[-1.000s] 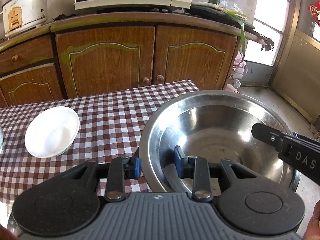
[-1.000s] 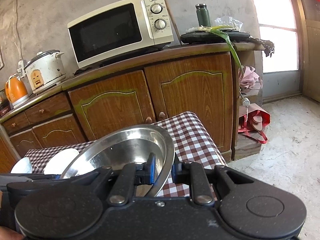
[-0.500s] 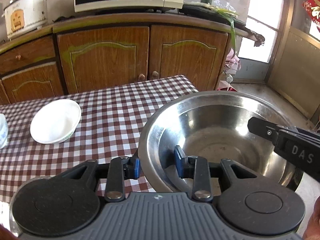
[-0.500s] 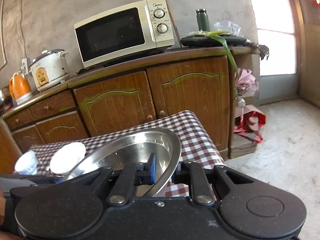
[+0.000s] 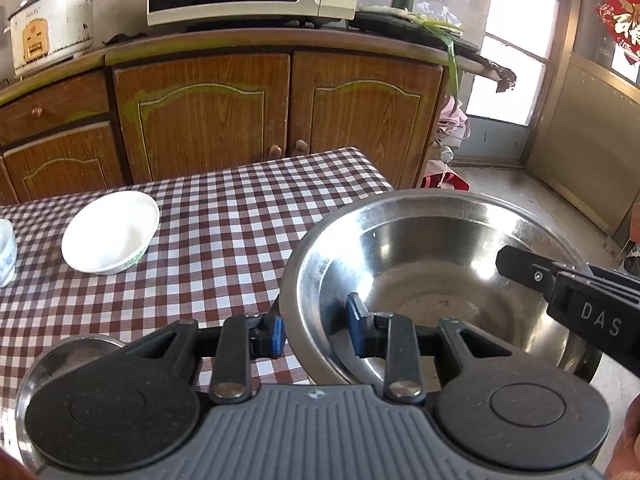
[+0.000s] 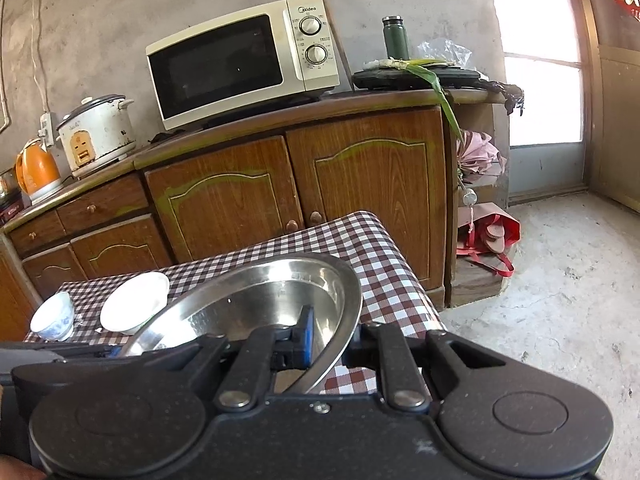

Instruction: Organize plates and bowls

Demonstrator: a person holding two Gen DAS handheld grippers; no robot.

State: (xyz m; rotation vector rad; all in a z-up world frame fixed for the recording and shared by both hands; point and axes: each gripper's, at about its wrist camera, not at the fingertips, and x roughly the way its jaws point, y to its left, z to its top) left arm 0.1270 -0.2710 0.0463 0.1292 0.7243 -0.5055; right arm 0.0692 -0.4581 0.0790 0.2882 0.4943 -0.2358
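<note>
Steel bowl [image 5: 432, 280]: held up at the right end of the checked bench [image 5: 224, 216], by both tongs.
Left tongs [image 5: 314, 336]: clamped on the bowl's near rim, one pad inside, one outside.
Right tongs [image 6: 330, 336]: clamped on the rim of the bowl's right side.
White bowl [image 5: 110, 238]: on the bench, well left of the steel bowl.
Cup [image 6: 54, 316]: just left of the white bowl.

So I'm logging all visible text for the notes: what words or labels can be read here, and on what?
"DAS": right gripper, side.
"Midea": microwave, top corner.
Microwave dial markings: too small.
Rice cooker label: blurred.
Red door sign: unreadable.
White bowl green rim print: too small.
</note>
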